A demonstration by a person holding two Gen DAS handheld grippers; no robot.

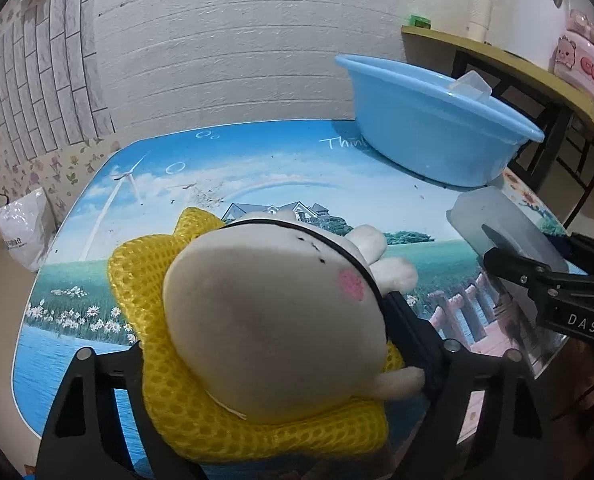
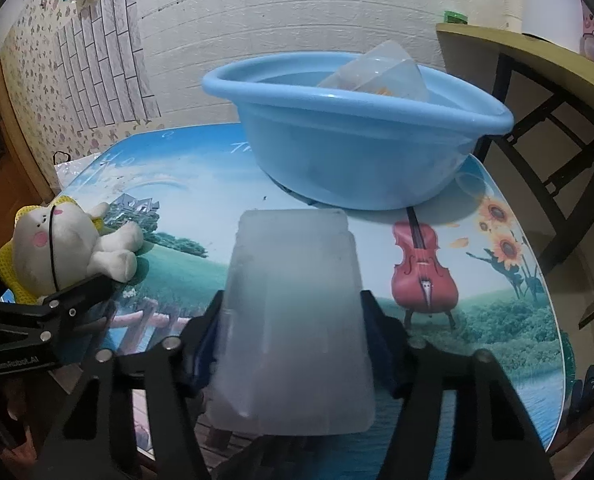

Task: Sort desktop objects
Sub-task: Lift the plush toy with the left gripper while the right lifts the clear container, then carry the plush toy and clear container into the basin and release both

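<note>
My left gripper [image 1: 265, 364] is shut on a white plush toy [image 1: 273, 312] with a yellow mesh back, held above the picture-printed table [image 1: 257, 184]. The toy also shows in the right wrist view [image 2: 61, 244], at the left. My right gripper [image 2: 293, 340] is shut on a frosted clear plastic box [image 2: 293, 320], held over the table just in front of the blue basin [image 2: 353, 140]. The box [image 1: 501, 228] and the right gripper [image 1: 537, 276] show at the right of the left wrist view. Another clear plastic container [image 2: 381, 72] lies inside the basin.
The basin [image 1: 433, 120] stands at the table's far right. A yellow-topped side table [image 2: 537, 64] with a pink jar [image 1: 581, 60] and white bottle stands to the right. A white plastic bag [image 1: 25, 228] sits on the floor at the left. Brick-pattern wall behind.
</note>
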